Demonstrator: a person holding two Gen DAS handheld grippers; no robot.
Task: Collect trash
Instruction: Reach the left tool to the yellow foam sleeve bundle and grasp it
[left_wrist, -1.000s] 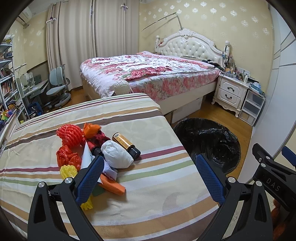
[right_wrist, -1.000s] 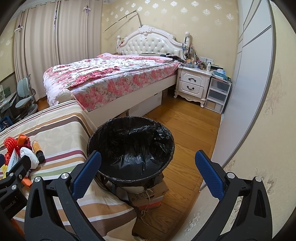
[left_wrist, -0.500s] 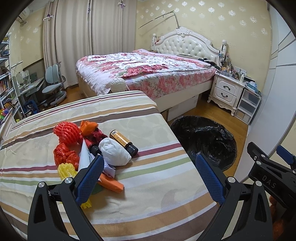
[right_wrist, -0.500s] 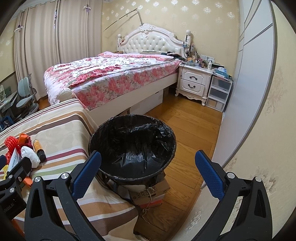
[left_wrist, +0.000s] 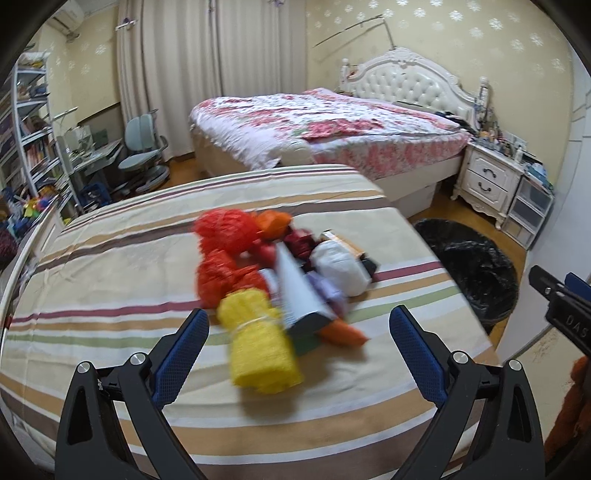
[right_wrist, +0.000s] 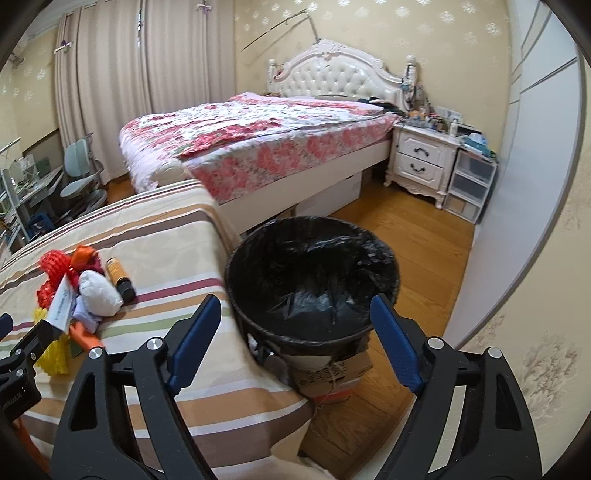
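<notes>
The left gripper (left_wrist: 297, 328) hangs wide open over the near side of the striped table (left_wrist: 110, 258), its blue pads either side of a yellow net (left_wrist: 260, 354) without touching it; nothing is held. The right gripper (right_wrist: 293, 325) is just as wide open and empty, poised above the black-lined bin (right_wrist: 314, 280) that stands on a cardboard box (right_wrist: 332, 373) just off the table's right edge. The trash sits in one heap near the middle of the table, blurred in the left view: two red nets (left_wrist: 225, 229), one behind the other, the one yellow net nearest, one white wad (left_wrist: 340, 269) on the right, one brown bottle (right_wrist: 120, 277) with a dark cap beyond it, one white card (left_wrist: 299, 291) leaning across the pile, one orange wrapper (left_wrist: 341, 334) at the near right, and one orange scrap (left_wrist: 273, 221) at the far side. One purple bit (right_wrist: 86, 314) lies under the wad. One bin, one table, two grippers.
</notes>
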